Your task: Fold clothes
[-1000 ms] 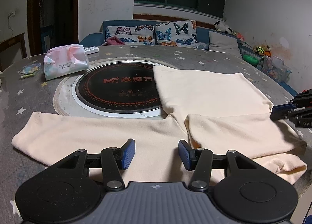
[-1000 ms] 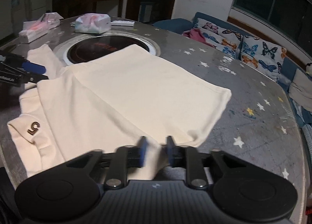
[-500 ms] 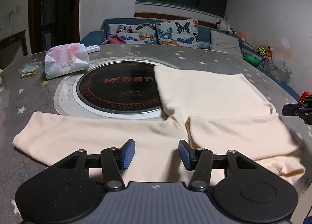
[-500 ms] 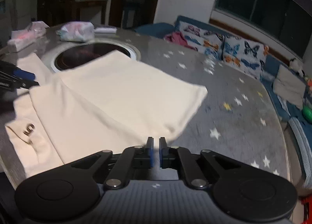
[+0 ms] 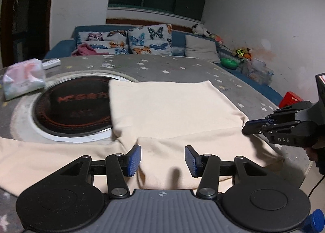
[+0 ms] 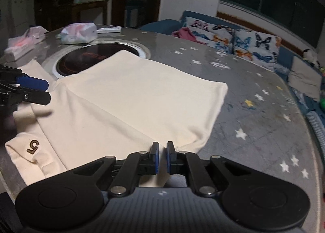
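A cream garment (image 5: 172,107) lies flat on the grey star-print table (image 5: 182,68), its body folded and a sleeve stretched out to the left. My left gripper (image 5: 162,159) hovers open over the near part of the cloth, with nothing pinched between its blue pads. In the right wrist view it (image 6: 48,91) pokes in from the left, above the sleeve fold. My right gripper (image 6: 161,155) is shut on the garment (image 6: 132,94) at its near edge, where the fold line ends. From the left wrist view it (image 5: 246,128) touches the cloth's right edge. A cuff with a brown logo (image 6: 33,146) lies nearby.
A round black cooktop (image 5: 75,111) is set into the table, partly under the garment. A tissue pack (image 5: 22,80) and a remote (image 5: 50,62) lie at the far left, another pack (image 6: 22,44) beyond. A sofa with butterfly cushions (image 5: 142,40) stands behind. The table edge (image 5: 304,164) is close on the right.
The right gripper's jaws closed from a small gap onto the cloth edge. The left gripper shifted right over the garment, and the right gripper now looms larger in its view.
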Demonstrator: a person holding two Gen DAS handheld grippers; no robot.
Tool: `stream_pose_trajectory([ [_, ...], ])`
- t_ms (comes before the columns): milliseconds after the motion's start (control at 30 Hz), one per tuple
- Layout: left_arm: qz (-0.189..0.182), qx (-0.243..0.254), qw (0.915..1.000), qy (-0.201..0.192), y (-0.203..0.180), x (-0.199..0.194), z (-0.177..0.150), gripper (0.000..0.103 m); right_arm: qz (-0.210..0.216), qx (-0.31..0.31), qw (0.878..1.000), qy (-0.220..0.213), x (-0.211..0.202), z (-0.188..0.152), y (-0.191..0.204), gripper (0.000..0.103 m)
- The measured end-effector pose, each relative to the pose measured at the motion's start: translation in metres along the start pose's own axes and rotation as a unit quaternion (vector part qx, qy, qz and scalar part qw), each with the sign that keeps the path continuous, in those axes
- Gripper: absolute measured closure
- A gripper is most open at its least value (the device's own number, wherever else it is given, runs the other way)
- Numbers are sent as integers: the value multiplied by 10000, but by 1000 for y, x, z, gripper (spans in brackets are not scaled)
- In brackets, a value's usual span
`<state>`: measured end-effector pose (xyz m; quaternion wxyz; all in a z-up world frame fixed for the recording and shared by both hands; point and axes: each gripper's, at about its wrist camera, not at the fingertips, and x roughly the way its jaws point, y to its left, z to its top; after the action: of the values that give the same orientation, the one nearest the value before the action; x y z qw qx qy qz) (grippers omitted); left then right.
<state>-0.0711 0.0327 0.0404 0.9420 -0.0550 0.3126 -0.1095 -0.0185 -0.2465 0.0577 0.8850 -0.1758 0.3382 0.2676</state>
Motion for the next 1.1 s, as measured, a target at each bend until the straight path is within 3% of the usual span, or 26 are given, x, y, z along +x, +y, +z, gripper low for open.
stream_pose_trajectory([
  [133, -2, -38, 10000, 62, 2, 9, -1, 53, -139, 72, 9999, 15, -3, -4, 0, 96],
  [200, 42, -66, 9999, 69, 4, 10, -2, 53, -212, 165, 9996, 50, -5, -6, -5, 87],
  [333, 33, -65, 10000, 13, 4, 4, -1, 53, -113, 295, 9995, -64, -20, -6, -12, 86],
  [567, 44, 152, 9999, -2, -5, 0, -9, 53, 566, -46, 9984, -78, -44, -15, 8, 86],
  [700, 117, 150, 9998, -20, -1, -10, -11, 53, 602, -268, 9976, 205, -39, -28, 18, 86],
  [900, 451, -67, 9989, -144, 17, -36, -17, 53, 606, -171, 9980, 80, -51, -25, 17, 86],
  [1000, 695, -258, 9971, -145, 30, -45, -21, 53, 655, -270, 9970, 313, -43, -31, 21, 86],
  [1100, 961, -453, 9942, -186, 42, -55, -24, 53, 676, -230, 9971, 275, -45, -27, 19, 86],
])
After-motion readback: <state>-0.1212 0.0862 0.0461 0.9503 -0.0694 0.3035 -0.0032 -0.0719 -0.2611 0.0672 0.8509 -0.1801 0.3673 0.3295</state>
